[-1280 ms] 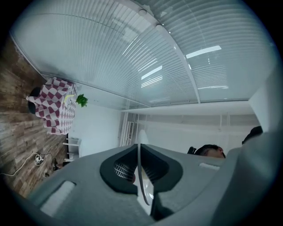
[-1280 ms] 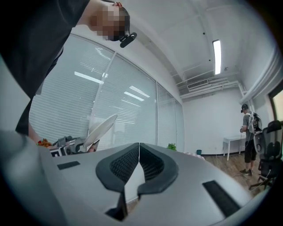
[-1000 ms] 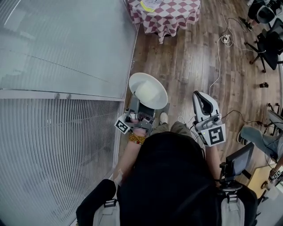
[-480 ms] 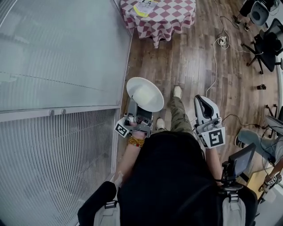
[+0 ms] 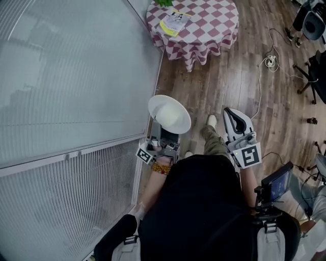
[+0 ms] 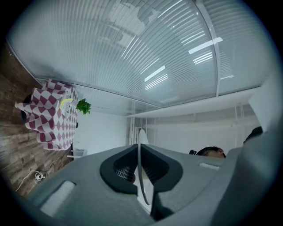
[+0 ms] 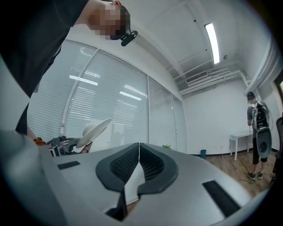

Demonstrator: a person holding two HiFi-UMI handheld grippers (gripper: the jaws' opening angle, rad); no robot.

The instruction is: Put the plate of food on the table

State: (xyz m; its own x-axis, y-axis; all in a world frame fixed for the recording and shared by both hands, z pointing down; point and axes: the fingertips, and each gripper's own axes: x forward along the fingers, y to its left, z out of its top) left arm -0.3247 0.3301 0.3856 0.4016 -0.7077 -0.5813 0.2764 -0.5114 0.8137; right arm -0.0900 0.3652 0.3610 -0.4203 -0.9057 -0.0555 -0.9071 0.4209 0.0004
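2 jaws of the left gripper [image 5: 164, 131] clamp the tilted white plate [image 5: 169, 114] by its rim, well short of the checkered desk [image 5: 204, 25] far ahead. The right gripper [image 5: 231, 112] has its jaws together, empty. Gripped at 1 edge, the plate may slip or spill.

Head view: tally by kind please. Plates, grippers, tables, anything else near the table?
plate: 1
grippers: 2, left gripper and right gripper
table, checkered cloth: 1
booklet: 1
plant: 1
Total: 6
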